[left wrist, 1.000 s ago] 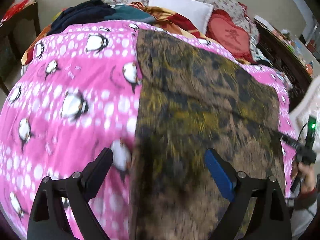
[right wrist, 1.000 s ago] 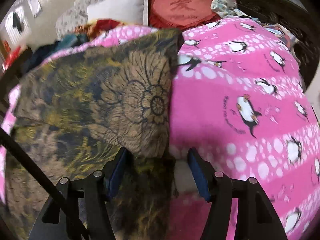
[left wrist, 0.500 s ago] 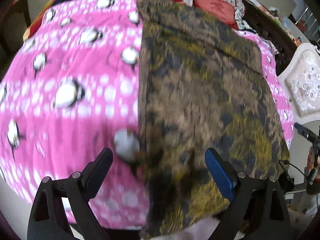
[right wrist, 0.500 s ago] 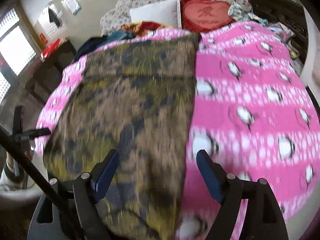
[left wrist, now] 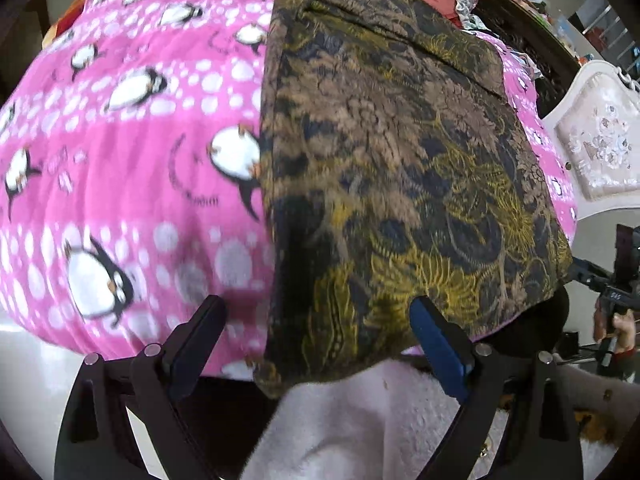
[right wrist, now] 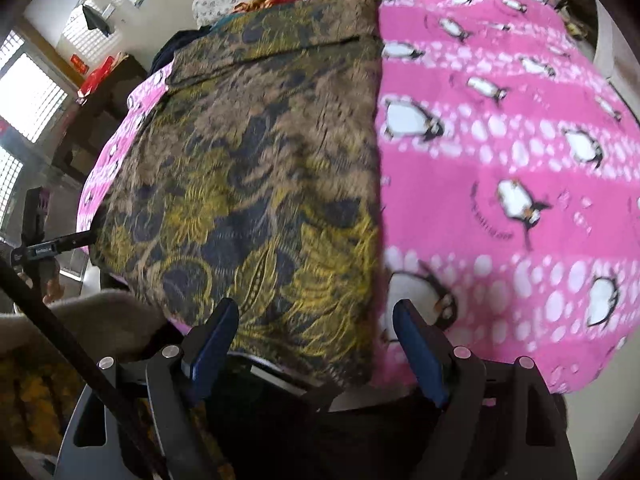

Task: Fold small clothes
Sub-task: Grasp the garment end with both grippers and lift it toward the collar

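Garment folding is hanging, at this point, on where each tool takes hold of the near hem. The left gripper (left wrist: 316, 332) is hovering with its jaws spread wide and nothing between the pads; its opening is straddling the left edge of the patterned cloth (left wrist: 392, 160), with one finger over the pink penguin blanket (left wrist: 132, 152) and the blue-padded finger over the fabric near the hem. The right gripper (right wrist: 314, 334) is likewise standing apart and empty, and is straddling the opposite edge of the patterned cloth (right wrist: 256, 168), with the pink penguin blanket (right wrist: 500, 140) showing under its outer finger.

The cloth is lying flat in a long rectangle down the middle of the blanket, its near end drooping slightly over the bed's edge and its far end reaching toward the pillows. A crosswise seam or earlier fold is running near the far end.

To do the next fold well, I judge that each tool should be coming down right at its own near corner, pinching all layers of the patterned cloth but none of the blanket beneath, since the fleece looks likely to snag and lift with it. Both corners should be taken at matching depth, so the hem is travelling level and landing square on the far end. A shallow bite is risking one layer slipping free.
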